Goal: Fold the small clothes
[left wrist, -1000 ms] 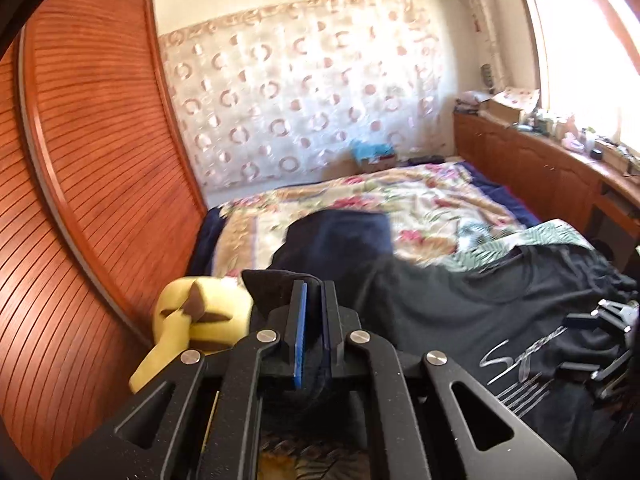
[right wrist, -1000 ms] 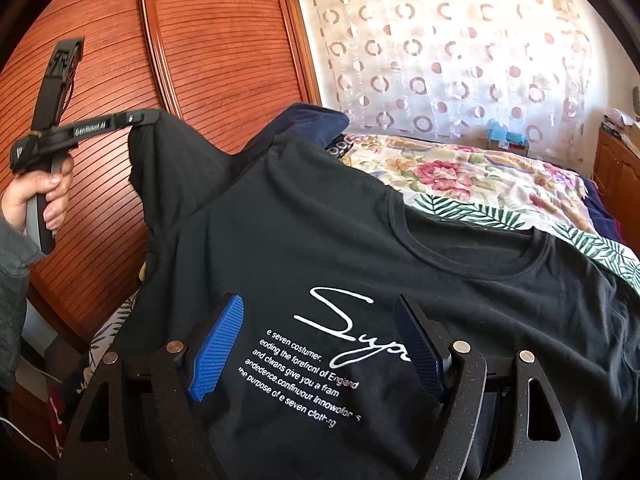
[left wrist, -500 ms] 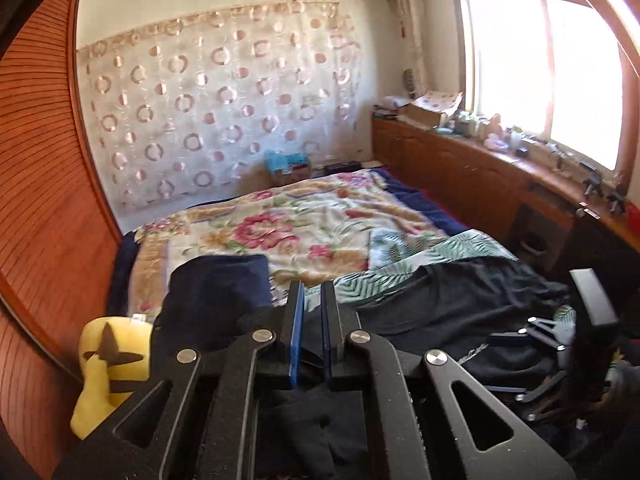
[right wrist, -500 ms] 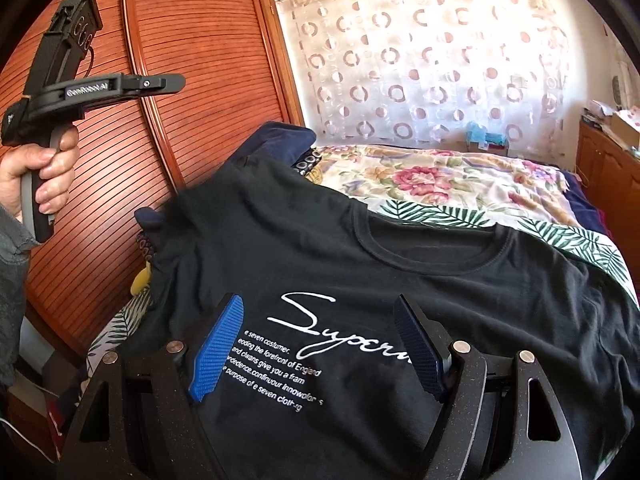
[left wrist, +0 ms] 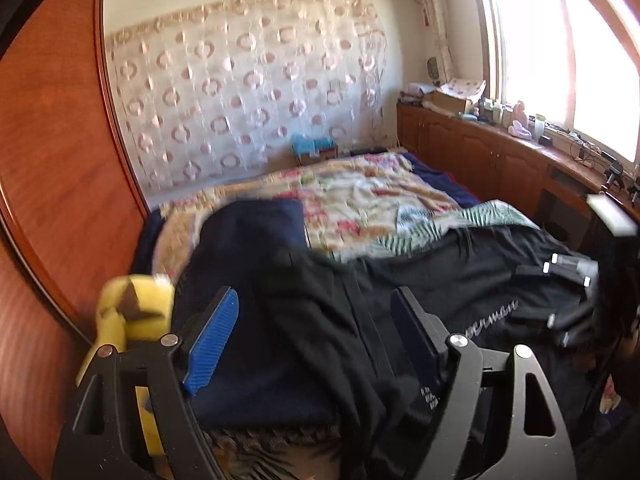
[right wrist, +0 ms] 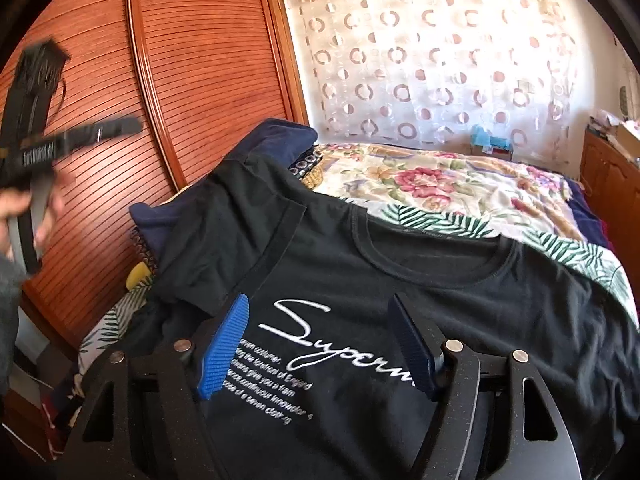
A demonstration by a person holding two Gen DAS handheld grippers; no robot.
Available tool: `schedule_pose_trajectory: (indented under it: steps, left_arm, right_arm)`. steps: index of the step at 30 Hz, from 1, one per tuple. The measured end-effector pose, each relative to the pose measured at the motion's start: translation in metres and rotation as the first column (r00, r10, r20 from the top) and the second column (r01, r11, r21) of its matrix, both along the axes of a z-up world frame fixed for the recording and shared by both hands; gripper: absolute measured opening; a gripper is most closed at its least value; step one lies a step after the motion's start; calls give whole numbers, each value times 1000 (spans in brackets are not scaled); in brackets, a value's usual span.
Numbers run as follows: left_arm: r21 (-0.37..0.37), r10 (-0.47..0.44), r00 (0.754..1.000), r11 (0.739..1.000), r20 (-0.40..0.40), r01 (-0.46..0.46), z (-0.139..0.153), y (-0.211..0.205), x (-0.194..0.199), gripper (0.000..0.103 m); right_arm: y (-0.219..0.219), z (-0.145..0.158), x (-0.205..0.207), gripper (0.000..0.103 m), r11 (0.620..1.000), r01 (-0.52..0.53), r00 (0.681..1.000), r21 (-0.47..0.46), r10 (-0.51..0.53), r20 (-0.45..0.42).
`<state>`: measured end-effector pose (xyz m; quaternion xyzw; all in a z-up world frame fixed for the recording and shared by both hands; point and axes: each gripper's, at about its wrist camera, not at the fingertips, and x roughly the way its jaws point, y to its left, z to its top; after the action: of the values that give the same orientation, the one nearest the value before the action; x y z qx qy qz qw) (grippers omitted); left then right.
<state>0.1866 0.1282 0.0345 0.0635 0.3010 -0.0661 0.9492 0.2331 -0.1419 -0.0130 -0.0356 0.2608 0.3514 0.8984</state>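
Bed (right wrist: 460,184): T-shirt (right wrist: 400,280), collar headboardward.

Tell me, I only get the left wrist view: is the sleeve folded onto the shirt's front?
Observer: Yes. The right wrist view shows the sleeve folded across the black T-shirt, its hem near the collar.
Operator: Is my right gripper holding anything?
Observer: No. The right gripper is open above the white print, gripping nothing.
Operator: And my left one?
Observer: The left gripper is held up clear of the shirt, in front of the wardrobe.
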Motion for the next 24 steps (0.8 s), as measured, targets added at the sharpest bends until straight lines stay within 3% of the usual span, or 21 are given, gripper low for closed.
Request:
schedule_pose_trajectory:
  steps: [5, 10, 18, 24]
  left_arm:
    - [-39, -42, 999, 998, -34, 41, -29, -20, -5, 79]
    - [-54, -142, 989, 989, -44, 140, -53, -66, 1, 79]
    - [-62, -305, 944, 952, -130, 299, -92, -149, 31, 79]
    - [-37, -359, 904, 932, -232, 360, -125, -191, 50, 79]
  right_arm:
    - [-32, -2, 5, 74, 995, 95, 995, -16, -95, 11]
    - [-89, 0, 2, 74, 972, 230, 972, -54, -228, 52]
    - [-210, -13, -2, 74, 875, 472, 881, -110, -471, 40]
    - [-269, -41, 11, 74, 825, 548, 828, -137, -558, -56]
